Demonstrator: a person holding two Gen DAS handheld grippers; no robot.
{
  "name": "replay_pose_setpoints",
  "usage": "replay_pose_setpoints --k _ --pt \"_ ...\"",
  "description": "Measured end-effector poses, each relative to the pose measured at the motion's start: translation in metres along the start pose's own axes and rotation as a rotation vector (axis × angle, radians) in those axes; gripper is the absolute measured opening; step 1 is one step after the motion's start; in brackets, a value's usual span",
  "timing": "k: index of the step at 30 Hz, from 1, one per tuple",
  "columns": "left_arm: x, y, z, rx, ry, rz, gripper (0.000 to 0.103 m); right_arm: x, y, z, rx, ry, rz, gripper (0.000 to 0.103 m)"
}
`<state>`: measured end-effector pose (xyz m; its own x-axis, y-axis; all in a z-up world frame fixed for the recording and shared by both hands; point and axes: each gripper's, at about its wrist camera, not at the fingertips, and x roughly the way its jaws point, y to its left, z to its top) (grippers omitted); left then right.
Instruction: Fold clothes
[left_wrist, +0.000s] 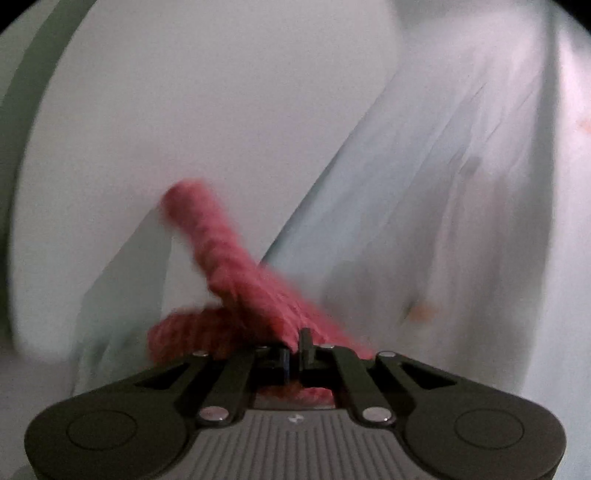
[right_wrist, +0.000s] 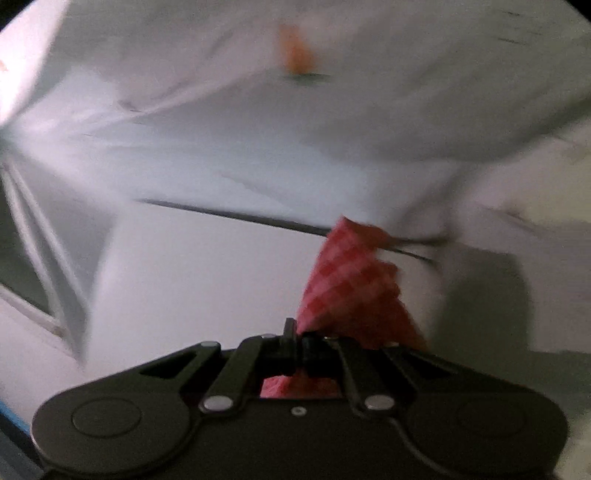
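Note:
A white garment with a red ribbed trim fills both views, blurred by motion. In the left wrist view my left gripper (left_wrist: 294, 345) is shut on the red ribbed trim (left_wrist: 221, 258), which runs up and left from the jaws as a rolled band; the white cloth (left_wrist: 424, 184) hangs in folds to the right. In the right wrist view my right gripper (right_wrist: 297, 338) is shut on a fan of red checked trim (right_wrist: 351, 280), with the white cloth (right_wrist: 258, 147) stretched taut above and across. Small orange marks (right_wrist: 295, 51) show on the cloth.
A pale flat surface (left_wrist: 184, 110) lies behind the cloth in the left wrist view, with a greenish band (left_wrist: 33, 74) along its left edge. In the right wrist view a white surface (right_wrist: 203, 277) sits below the cloth, and a blue edge (right_wrist: 11, 424) shows at lower left.

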<state>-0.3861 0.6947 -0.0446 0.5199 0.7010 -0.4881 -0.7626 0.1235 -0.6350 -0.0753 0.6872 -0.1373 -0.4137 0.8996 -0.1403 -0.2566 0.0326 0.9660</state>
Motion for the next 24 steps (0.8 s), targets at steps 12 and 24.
replay_pose_setpoints --k 12,24 --pt "0.024 0.065 -0.084 -0.046 0.285 0.260 0.059 -0.050 -0.059 -0.033 -0.041 0.050 -0.427 0.057" --pt "-0.041 0.023 -0.099 0.452 0.157 0.252 0.102 -0.091 0.042 -0.116 -0.804 -0.044 -0.616 0.103"
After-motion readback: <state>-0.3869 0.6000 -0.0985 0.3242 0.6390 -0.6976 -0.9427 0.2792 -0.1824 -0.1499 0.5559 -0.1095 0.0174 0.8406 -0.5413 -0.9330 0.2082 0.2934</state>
